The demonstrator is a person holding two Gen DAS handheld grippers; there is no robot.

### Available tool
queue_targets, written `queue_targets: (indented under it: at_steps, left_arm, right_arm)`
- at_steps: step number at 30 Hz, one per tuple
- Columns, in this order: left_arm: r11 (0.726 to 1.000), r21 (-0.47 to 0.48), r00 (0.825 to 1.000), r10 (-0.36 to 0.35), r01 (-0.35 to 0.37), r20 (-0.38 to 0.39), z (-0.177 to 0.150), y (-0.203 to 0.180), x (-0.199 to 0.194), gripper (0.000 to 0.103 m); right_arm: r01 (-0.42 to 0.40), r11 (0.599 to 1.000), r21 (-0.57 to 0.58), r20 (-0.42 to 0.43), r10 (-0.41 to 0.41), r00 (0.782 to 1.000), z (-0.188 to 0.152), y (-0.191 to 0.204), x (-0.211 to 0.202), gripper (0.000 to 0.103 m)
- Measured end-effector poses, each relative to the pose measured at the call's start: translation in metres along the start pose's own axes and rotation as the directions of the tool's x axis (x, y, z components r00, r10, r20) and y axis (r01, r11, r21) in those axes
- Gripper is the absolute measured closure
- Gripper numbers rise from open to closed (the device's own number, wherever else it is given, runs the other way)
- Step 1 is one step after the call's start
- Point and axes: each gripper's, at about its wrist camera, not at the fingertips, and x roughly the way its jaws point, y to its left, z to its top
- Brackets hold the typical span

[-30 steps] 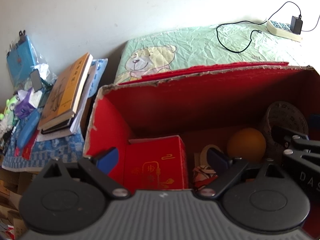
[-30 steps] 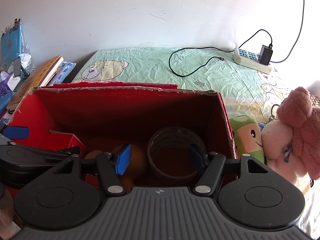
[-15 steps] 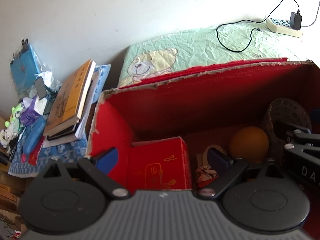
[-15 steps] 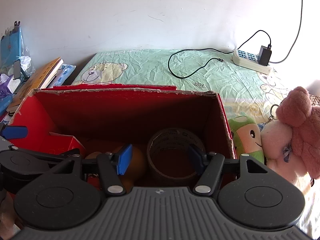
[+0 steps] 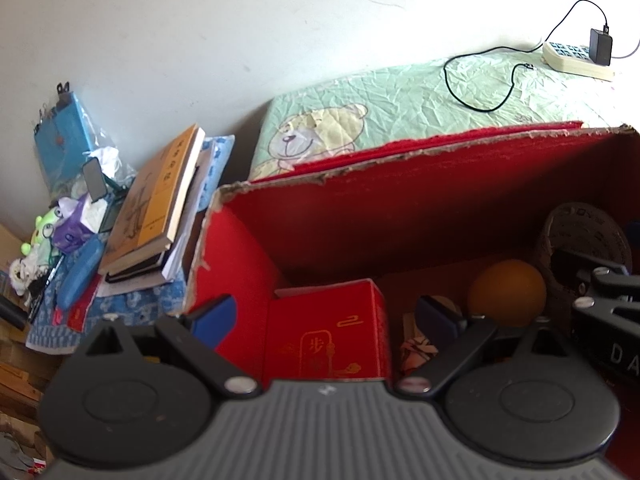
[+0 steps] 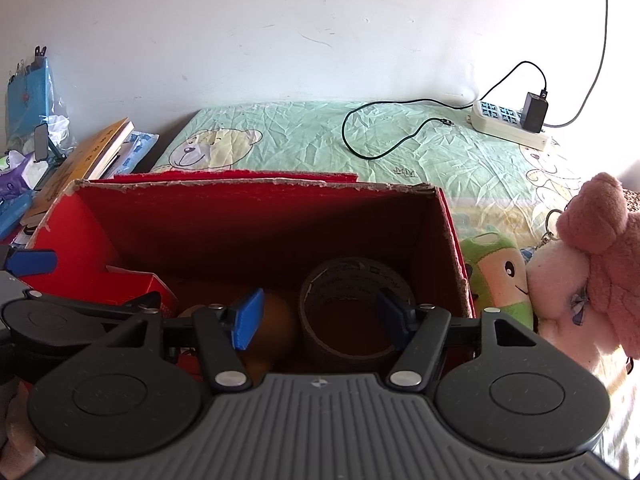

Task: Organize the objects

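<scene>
A big red cardboard box (image 5: 420, 200) (image 6: 256, 216) stands open on the bed. Inside lie a small red gift box (image 5: 332, 328) (image 6: 132, 286), an orange ball (image 5: 507, 292) (image 6: 276, 320) and a brown tape roll (image 5: 580, 236) (image 6: 352, 304). My left gripper (image 5: 324, 316) is open and empty above the small red box, over the big box's left end. My right gripper (image 6: 320, 316) is open and empty above the ball and the tape roll. The right gripper's side shows in the left wrist view (image 5: 604, 308).
A stack of books (image 5: 156, 208) and clutter lie left of the box. A green plush (image 6: 496, 272) and a pink plush (image 6: 592, 252) lie right of it. A power strip (image 6: 508, 124) with a black cable lies on the green sheet (image 6: 304, 136) behind.
Both grippers have risen and drawn back a little from the box. The left view has swung slightly, showing more wall. Nothing was grasped or let go.
</scene>
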Motion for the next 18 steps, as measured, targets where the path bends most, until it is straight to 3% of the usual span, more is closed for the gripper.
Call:
queue_targets:
  at_steps: [18]
  left_arm:
    - [0.999, -0.018, 0.999, 0.042, -0.042, -0.017, 0.0006, 0.0006, 0.0025, 0.007]
  right_arm:
    - [-0.062, 0.998, -0.005, 0.017, 0.062, 0.998, -0.0024, -0.0019, -0.0042, 0.031]
